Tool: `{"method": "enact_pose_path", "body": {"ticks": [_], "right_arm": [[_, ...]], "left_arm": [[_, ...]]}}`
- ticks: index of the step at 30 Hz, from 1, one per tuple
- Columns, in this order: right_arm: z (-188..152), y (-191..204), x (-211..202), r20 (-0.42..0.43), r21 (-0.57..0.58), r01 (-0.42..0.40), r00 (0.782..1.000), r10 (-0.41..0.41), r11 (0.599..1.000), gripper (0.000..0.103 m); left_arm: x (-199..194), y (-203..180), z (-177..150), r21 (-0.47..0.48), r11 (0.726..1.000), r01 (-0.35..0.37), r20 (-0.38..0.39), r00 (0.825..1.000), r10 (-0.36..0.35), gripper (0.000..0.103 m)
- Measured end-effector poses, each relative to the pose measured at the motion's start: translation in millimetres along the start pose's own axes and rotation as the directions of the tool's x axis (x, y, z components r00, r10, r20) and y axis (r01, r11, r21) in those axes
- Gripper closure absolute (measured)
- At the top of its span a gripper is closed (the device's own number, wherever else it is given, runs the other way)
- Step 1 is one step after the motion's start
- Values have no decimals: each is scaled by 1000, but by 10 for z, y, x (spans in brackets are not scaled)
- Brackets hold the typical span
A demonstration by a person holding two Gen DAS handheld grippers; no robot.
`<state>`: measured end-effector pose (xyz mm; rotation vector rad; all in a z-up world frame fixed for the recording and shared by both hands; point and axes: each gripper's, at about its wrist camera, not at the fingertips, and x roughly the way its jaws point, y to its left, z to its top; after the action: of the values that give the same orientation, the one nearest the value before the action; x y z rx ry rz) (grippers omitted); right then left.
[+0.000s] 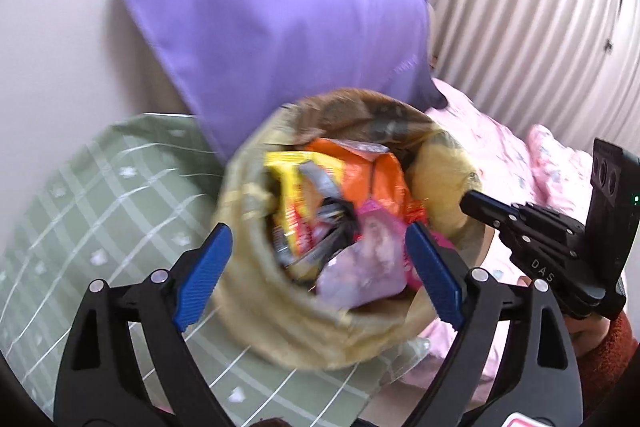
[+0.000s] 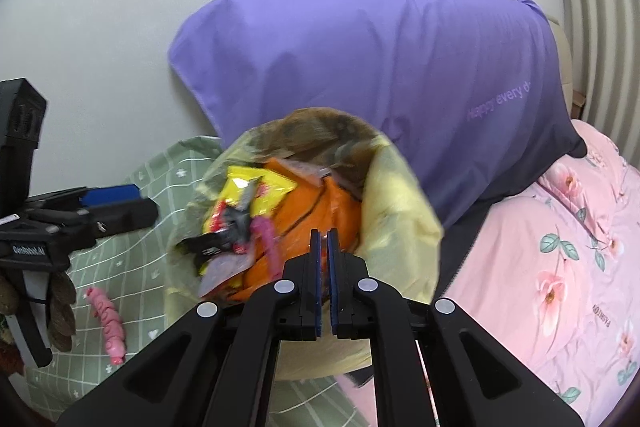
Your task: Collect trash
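1. Left wrist view: my left tool [image 1: 316, 263] is spread wide and grips nothing. Its blue pads sit on either side of the mouth of a yellow trash bag [image 1: 256, 303], which stands on the bed between the green checked blanket [image 1: 100, 195] and the pink floral sheet [image 1: 500, 155]. The bag is blurred. Inside are an orange wrapper [image 1: 360, 167], a yellow wrapper [image 1: 288, 179] and a pale purple packet [image 1: 360, 267], piled close to the rim. My right tool [image 1: 476, 205] comes in from the right edge and meets the bag's rim.

2. Right wrist view: my right tool [image 2: 323, 239] has its pads nearly together; I judge it pinches the near rim of the bag [image 2: 400, 227], though the film between the pads is hard to make out. A purple pillow [image 2: 360, 67] leans on the wall behind. A pink wrapper [image 2: 108, 319] lies loose on the green blanket [image 2: 140, 287], near the bed's left edge.

3. My judgement: I am holding the bag open, mostly full. Next, my free left tool should fetch that pink wrapper and drop it in while the right keeps the rim up.
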<state>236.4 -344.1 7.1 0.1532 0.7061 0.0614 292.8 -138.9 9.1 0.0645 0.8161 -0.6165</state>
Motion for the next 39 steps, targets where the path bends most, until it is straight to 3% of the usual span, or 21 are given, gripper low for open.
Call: {"method": "enact_pose_path", "body": {"ticks": [6,10,16,20,24,28,30,31,33,39], "right_arm": [[-162,455,-221,-16,-97,-98,995,97,990,97],[-280,850,-428,-34,-176,-199,980,196,964,97],[-504,1234,-798,-60,-249,-294,956,289,923,97],[-665,1320,-995,-133,-205,-335,940,313,920,97],[-911,1468,-1230,-137,-219,-369,928,345,903,97],[-1158,1690,-1461,-114,-316,-336,942,316,888,97],[-1223,1758,-1567,-93,-342,-331,943,319,879,97],[-1230,1780,-1596,-87,-347,-333,942,323,877,97],[-1237,1800,-1666,-74,-349,-333,941,329,876,97],[-1254,1797,-1792,-65,-328,-339,939,336,882,97]], "left_arm": [[-724,319,-545,-168,972,-166,56,983,177,18],[-1267,451,-1104,-283,920,-271,52,953,297,18],[-1866,380,-1789,-395,846,-357,47,912,407,18],[-2183,220,-2041,-390,816,-427,74,868,490,18],[-2445,40,-2205,-401,783,-475,110,824,556,18],[-2606,-160,-2298,-428,760,-490,108,807,581,18],[-2642,-263,-2319,-422,731,-536,95,776,623,18],[-2681,-325,-2339,-423,704,-570,87,748,657,18],[-2744,-388,-2368,-433,678,-594,75,726,684,18],[-2879,-494,-2509,-461,674,-577,66,735,675,19]]}}
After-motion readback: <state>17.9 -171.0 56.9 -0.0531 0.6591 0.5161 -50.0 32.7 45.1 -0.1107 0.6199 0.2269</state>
